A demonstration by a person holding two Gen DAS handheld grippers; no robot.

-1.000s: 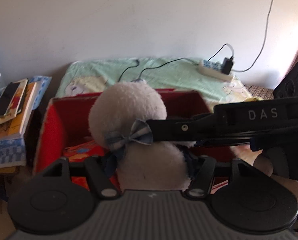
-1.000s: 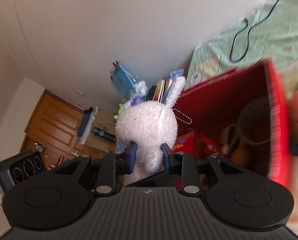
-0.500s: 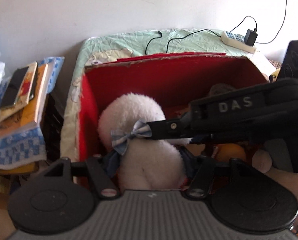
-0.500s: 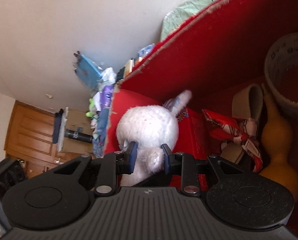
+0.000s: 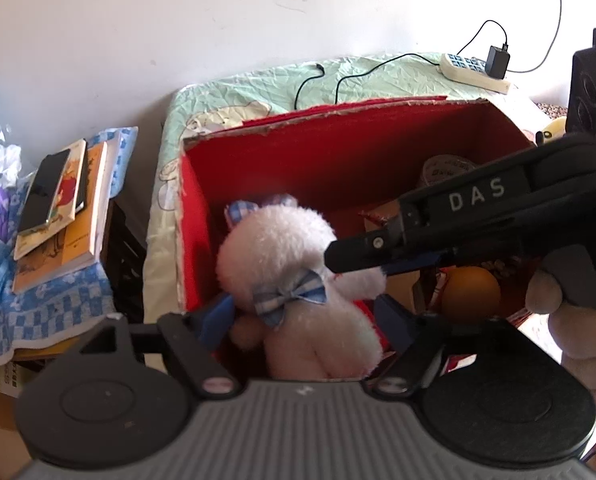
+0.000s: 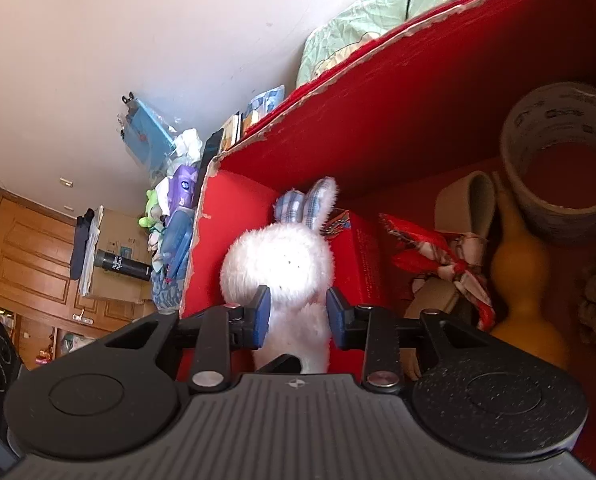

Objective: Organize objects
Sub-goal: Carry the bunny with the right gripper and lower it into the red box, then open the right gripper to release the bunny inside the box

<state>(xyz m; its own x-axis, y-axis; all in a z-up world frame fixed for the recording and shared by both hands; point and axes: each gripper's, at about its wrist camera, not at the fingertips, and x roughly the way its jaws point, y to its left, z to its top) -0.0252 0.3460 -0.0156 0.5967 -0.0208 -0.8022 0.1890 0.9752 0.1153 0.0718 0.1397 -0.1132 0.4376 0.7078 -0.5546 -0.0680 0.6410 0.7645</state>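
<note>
White plush rabbit, fluffy, blue checked bow at neck, blue checked ear linings, sat upright in the near left corner of the red-lined cardboard box. Ears pointed toward the far wall; body against a red carton inside.

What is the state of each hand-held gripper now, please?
Left hand-held gripper: open, fingers either side of the white plush rabbit, gaps visible.
Right hand-held gripper: open around the same rabbit's body; contact cannot be told.
</note>
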